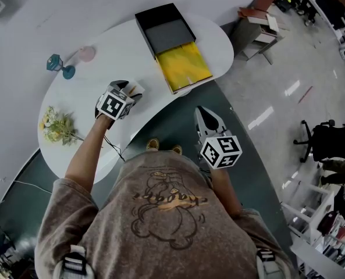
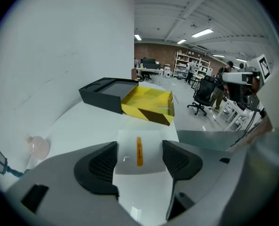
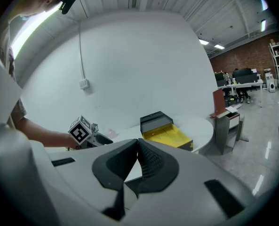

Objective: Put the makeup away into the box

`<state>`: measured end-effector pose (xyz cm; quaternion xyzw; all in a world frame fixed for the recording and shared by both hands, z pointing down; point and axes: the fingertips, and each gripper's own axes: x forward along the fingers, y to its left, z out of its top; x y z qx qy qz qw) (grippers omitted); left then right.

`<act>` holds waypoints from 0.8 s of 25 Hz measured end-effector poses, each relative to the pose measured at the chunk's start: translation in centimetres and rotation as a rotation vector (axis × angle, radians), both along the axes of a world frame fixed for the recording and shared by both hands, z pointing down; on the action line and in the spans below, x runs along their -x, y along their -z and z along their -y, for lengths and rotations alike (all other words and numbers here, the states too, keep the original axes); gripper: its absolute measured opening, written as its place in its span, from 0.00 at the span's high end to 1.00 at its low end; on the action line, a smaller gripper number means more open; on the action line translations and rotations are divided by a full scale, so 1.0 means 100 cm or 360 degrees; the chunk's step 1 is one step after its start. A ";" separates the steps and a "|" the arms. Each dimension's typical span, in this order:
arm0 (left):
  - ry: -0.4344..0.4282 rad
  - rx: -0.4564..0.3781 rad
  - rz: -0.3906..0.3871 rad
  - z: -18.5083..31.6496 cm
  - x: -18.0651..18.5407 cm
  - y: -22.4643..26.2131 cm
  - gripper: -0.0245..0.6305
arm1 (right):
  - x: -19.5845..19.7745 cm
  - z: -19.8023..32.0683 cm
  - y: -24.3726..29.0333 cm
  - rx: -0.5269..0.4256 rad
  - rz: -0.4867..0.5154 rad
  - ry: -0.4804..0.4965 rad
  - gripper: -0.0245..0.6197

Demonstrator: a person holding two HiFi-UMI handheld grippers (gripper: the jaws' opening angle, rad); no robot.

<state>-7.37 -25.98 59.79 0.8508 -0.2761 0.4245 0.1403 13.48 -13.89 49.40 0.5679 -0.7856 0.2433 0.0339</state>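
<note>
Your left gripper (image 1: pixel 130 90) pinches a white, orange-striped makeup packet (image 2: pixel 138 149) in its fingers (image 2: pixel 99 166), short of the open yellow-lined box (image 1: pixel 181 63); your right gripper (image 3: pixel 138 144) has its fingers pressed together.

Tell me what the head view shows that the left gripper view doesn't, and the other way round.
Head view only: the yellow-and-white flower bunch at the end of the white oval table. Left gripper view only: ceiling strip lights, and the orange stripe on the white carton gripped by the left gripper. Both: the open black box with yellow lid, the blue goblet-shaped ornament, the pink round object, the right gripper.
</note>
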 end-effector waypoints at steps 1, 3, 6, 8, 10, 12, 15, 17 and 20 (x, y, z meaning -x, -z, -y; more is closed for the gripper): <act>-0.0015 -0.0012 -0.0010 0.002 -0.006 0.004 0.48 | -0.002 -0.001 0.000 -0.0002 -0.0001 -0.0012 0.96; -0.0050 -0.0043 -0.0021 0.006 -0.016 0.014 0.47 | -0.006 -0.003 0.000 -0.0009 -0.0001 -0.0040 0.96; -0.0086 -0.0084 -0.0059 0.010 -0.031 0.028 0.48 | -0.012 -0.008 0.001 -0.0018 0.0003 -0.0080 0.96; -0.0095 -0.0086 -0.0115 0.011 -0.044 0.036 0.48 | -0.017 -0.013 0.001 -0.0024 0.0003 -0.0110 0.96; -0.0106 -0.0109 -0.0160 0.013 -0.056 0.044 0.48 | -0.022 -0.018 0.001 -0.0028 0.0003 -0.0142 0.96; -0.0116 -0.0127 -0.0207 0.012 -0.069 0.052 0.47 | -0.027 -0.023 0.002 -0.0032 0.0006 -0.0172 0.96; -0.0137 -0.0161 -0.0240 0.011 -0.087 0.061 0.48 | -0.037 -0.031 0.004 -0.0043 0.0014 -0.0218 0.96; -0.0158 -0.0173 -0.0260 0.008 -0.099 0.065 0.48 | -0.043 -0.036 0.006 -0.0050 0.0022 -0.0245 0.96; -0.0187 -0.0185 -0.0272 0.004 -0.116 0.071 0.48 | -0.052 -0.043 0.007 -0.0055 0.0026 -0.0272 0.96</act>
